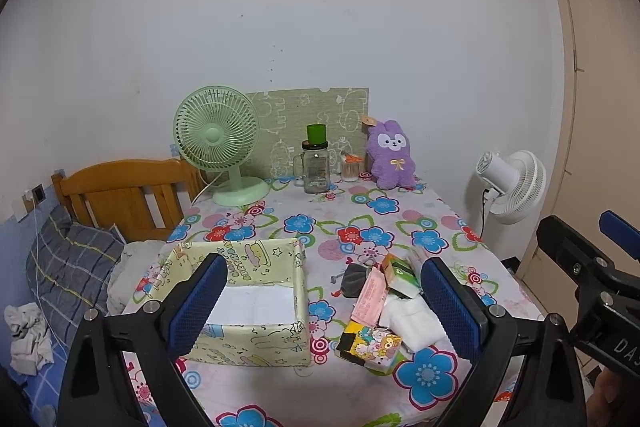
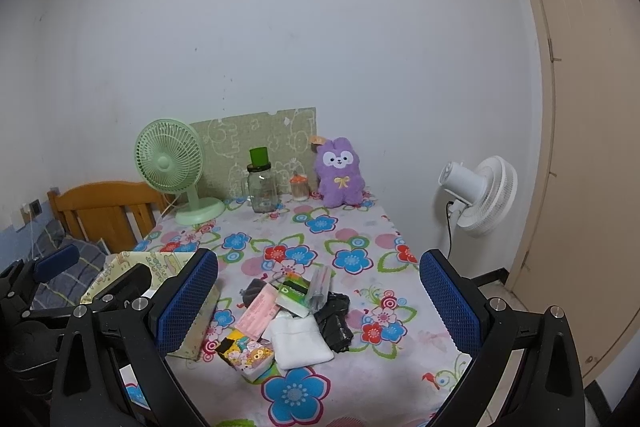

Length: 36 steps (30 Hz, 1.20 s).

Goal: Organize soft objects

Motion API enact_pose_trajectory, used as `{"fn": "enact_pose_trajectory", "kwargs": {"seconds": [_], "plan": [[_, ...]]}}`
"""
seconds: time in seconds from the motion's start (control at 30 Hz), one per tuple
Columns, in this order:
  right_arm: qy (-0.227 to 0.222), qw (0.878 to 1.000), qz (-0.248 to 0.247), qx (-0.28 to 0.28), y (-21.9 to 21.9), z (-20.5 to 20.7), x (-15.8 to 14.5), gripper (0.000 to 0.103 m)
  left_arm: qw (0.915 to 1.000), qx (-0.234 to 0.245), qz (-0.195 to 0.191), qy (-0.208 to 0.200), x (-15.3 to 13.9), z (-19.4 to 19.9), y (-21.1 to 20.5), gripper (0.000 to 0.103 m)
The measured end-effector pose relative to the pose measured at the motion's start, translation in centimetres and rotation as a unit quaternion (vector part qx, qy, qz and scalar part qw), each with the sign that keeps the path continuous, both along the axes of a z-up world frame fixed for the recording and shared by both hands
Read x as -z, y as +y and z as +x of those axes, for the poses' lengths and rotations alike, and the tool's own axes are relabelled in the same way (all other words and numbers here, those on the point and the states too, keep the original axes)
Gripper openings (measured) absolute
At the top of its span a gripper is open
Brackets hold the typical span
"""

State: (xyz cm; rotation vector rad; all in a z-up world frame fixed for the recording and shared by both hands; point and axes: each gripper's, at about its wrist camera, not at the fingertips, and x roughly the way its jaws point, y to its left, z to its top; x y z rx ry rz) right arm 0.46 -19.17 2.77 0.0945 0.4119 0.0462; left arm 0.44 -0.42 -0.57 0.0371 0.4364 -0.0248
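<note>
Right gripper, spread wide (empty), hovers above the white pouch beside the box.

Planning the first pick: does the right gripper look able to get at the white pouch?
Probably yes. The right gripper is open, and the white pouch lies uncovered at the pile's near edge, nothing between them.

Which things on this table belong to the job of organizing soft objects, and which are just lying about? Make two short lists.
Belong to the job:
- yellow cartoon box
- white cloth pouch
- cartoon tissue pack
- pink packet
- green packet
- black bag

Just lying about:
- green desk fan
- glass jar
- purple plush
- white floor fan
</note>
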Motion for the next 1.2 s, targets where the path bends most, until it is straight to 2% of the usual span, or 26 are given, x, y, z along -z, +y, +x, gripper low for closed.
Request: {"fn": "enact_pose_trajectory", "kwargs": {"seconds": [1.2], "plan": [[0.005,1.000,0.006,-0.003,0.35,0.26,0.67,0.102,0.9999,0.004,-0.010,0.007,0.26,0.26,0.07,0.099]]}}
